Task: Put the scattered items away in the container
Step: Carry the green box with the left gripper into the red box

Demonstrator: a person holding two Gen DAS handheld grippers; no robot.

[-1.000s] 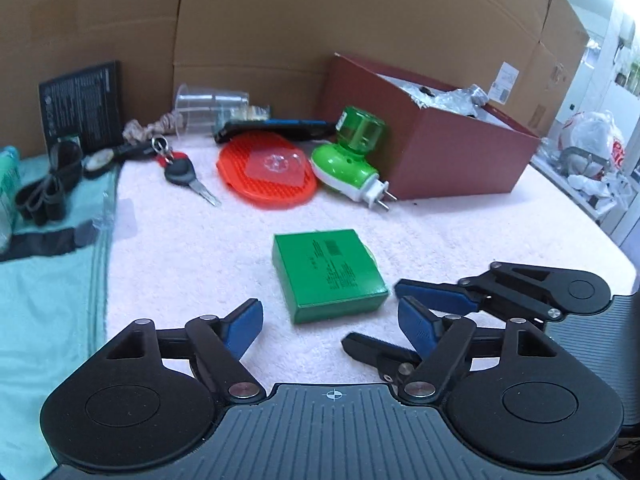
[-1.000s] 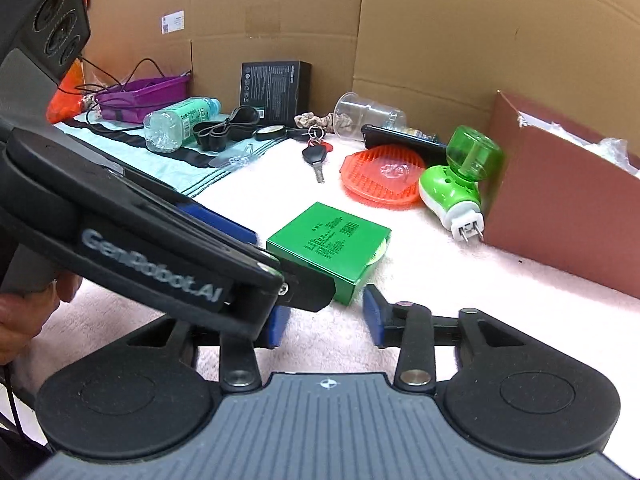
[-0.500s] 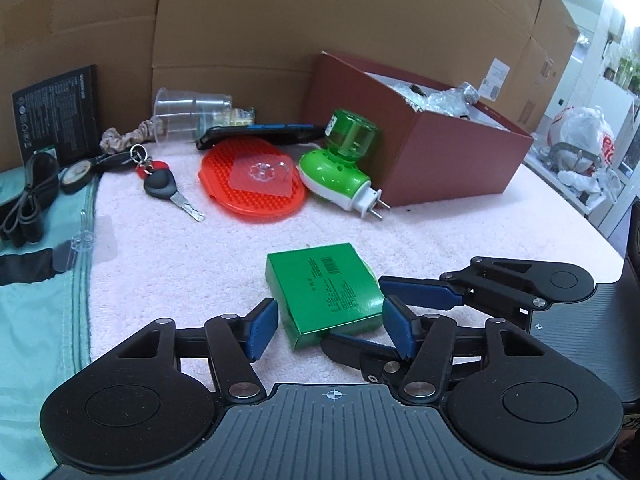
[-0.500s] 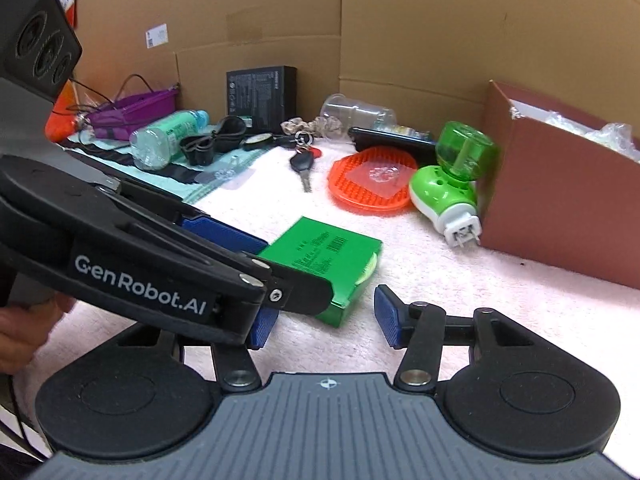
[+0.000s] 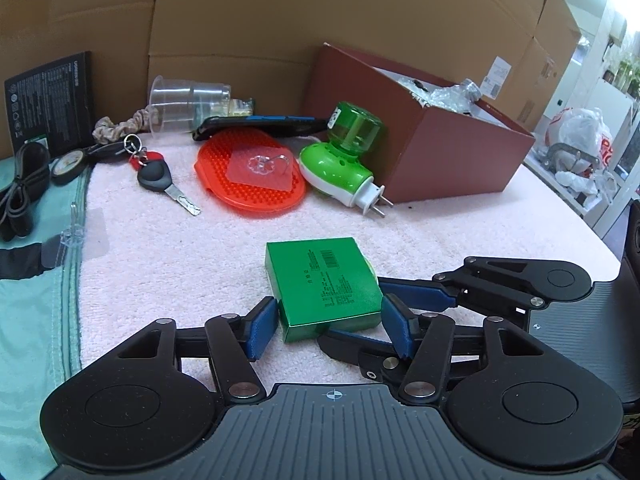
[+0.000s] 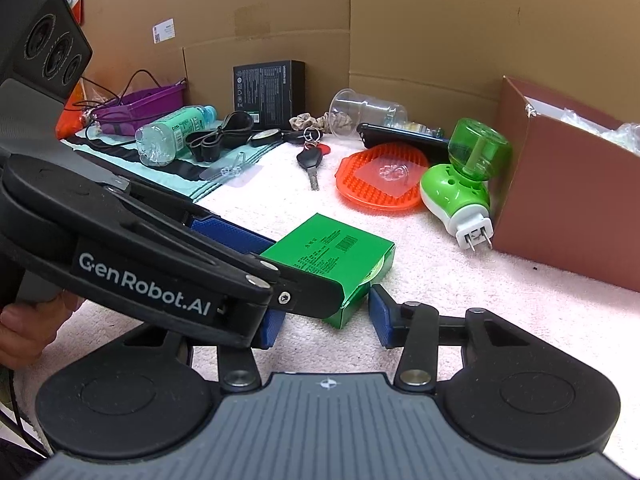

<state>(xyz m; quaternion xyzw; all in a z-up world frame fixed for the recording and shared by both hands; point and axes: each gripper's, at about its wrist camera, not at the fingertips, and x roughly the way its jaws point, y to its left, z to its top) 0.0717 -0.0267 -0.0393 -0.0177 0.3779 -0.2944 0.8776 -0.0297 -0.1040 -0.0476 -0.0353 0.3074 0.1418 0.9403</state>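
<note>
While its blue pads are spread to either side of the green box [image 5: 326, 286], the left gripper [image 5: 330, 322] is held low over the pink towel [image 5: 168, 276], the left pad touching the box's corner. The right gripper [image 6: 326, 310] is likewise parted, set at the box's near right edge, its pads crossing those of the other. Beyond the box lie an orange scrubber [image 5: 250, 176], a car key [image 5: 160, 180] and a green plug-in vaporizer [image 5: 344, 160], the last just beside the brown container [image 5: 436, 152].
</note>
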